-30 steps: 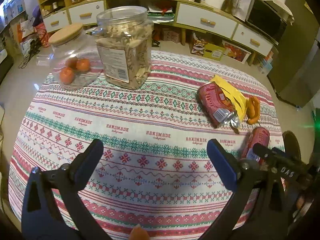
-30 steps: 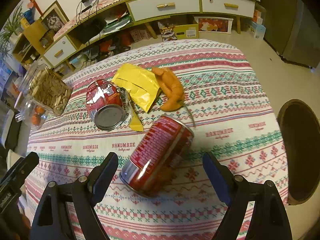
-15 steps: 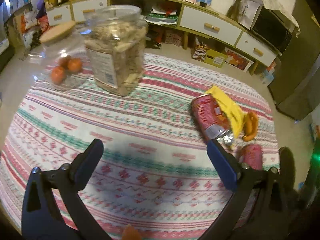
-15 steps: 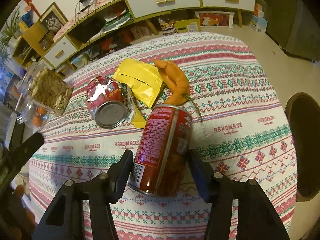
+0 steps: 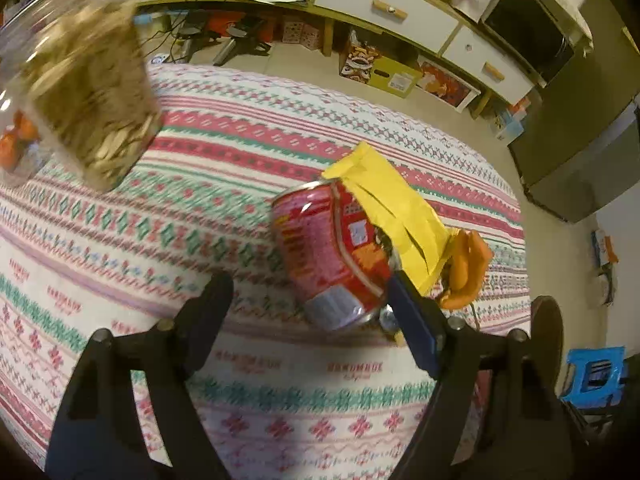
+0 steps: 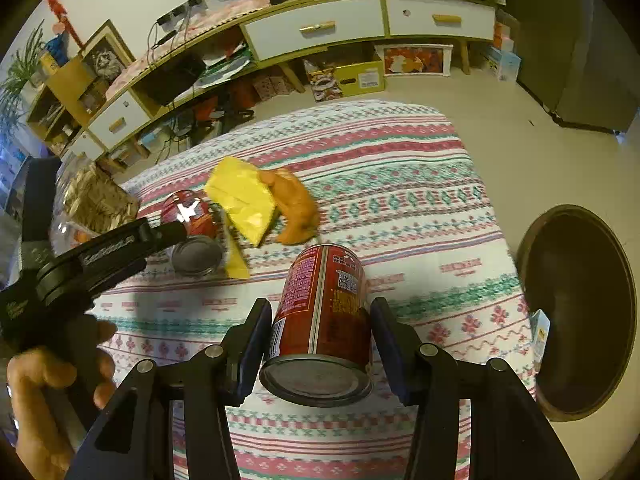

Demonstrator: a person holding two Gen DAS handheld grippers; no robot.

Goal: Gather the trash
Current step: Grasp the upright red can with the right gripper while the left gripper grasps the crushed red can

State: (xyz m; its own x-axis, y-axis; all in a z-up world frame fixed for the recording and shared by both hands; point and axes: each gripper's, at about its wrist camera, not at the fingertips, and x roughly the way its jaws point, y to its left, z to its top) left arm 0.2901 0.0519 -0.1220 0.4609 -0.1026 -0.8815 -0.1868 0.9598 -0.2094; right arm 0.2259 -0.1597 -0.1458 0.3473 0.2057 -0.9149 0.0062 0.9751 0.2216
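Lifted: right gripper (image 6: 320,320) clamps red can (image 6: 324,304).

The left wrist camera looks forward and down along its own fingers (image 5: 212,300), close over the patterned surface (image 5: 200,208), toward a dented red can (image 5: 332,252) and a drawer cabinet (image 5: 384,4) beyond. The right wrist camera looks the same way from further right; it shares that can (image 6: 188,216), the yellow wrapper (image 6: 244,196) and the cabinet (image 6: 316,28).

A red can (image 6: 324,312) is clamped between the right gripper (image 6: 320,340) fingers. A second, dented red can (image 5: 332,256) lies on its side, touching a yellow wrapper (image 5: 392,216) and orange peel (image 5: 466,268).
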